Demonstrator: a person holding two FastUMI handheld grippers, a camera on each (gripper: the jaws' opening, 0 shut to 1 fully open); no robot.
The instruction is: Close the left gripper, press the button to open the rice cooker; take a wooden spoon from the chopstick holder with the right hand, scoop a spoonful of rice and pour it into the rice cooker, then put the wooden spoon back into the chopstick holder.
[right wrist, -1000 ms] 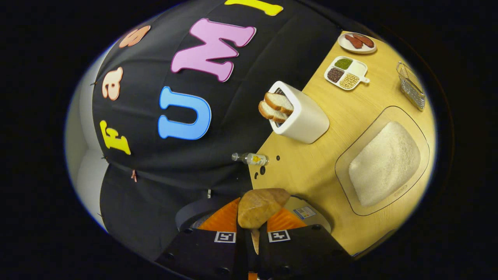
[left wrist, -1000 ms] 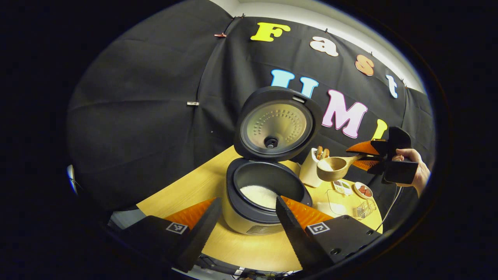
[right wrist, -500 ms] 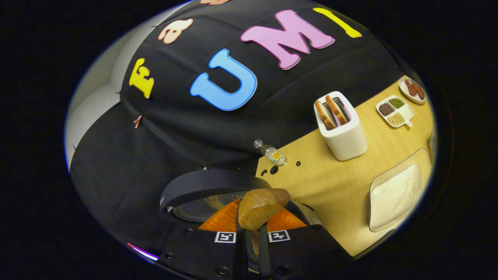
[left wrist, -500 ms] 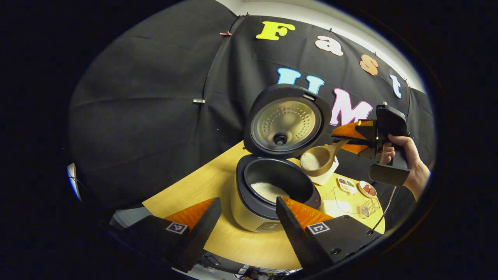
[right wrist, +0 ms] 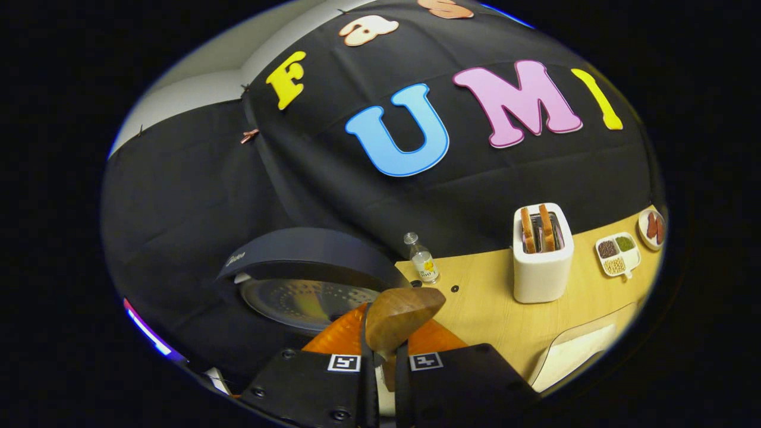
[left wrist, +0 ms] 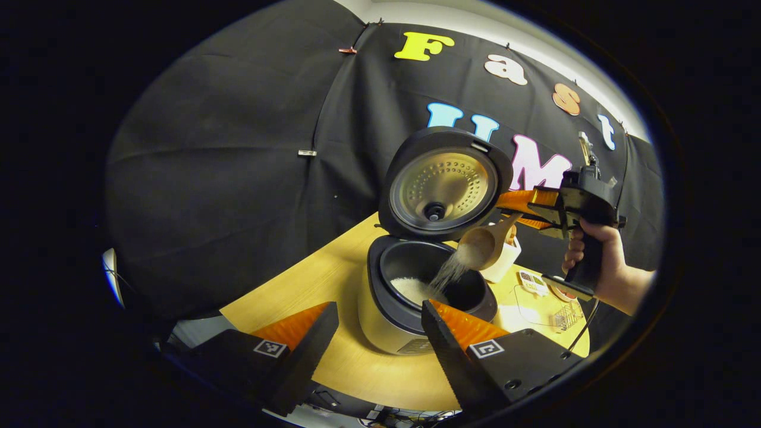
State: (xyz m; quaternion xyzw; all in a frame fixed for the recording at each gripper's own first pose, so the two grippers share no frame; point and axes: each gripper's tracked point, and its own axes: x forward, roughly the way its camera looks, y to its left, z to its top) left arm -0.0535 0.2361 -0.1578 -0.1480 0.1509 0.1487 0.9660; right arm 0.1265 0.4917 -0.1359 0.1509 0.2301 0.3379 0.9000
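Note:
The rice cooker (left wrist: 380, 321) stands open with its lid (left wrist: 446, 184) upright, and white rice (left wrist: 410, 288) lies in its dark pot. The wooden spoon (left wrist: 484, 244) is tilted over the pot's right rim, and a stream of rice (left wrist: 447, 274) falls from it into the pot. My right gripper (left wrist: 512, 213), held by a hand (left wrist: 597, 264), is shut on the spoon's handle. In the right gripper view the spoon's bowl (right wrist: 404, 318) sticks out past that gripper (right wrist: 383, 348), above the lid (right wrist: 309, 279). My left gripper (left wrist: 377, 333) hangs open in front of the cooker, holding nothing.
Right of the cooker on the wooden table (right wrist: 481, 309) stands the white chopstick holder (right wrist: 542, 255). A small bottle (right wrist: 423, 266) is by the back wall. A clear tray of rice (right wrist: 576, 351), a divided dish of beans (right wrist: 618, 252), a small plate (right wrist: 652, 226) and a wire basket (left wrist: 562, 318) lie farther right.
The right gripper carried the spoon left to the pot and rolled it over; rice that sat in the spoon now pours out. The left gripper stayed open, nearly still.

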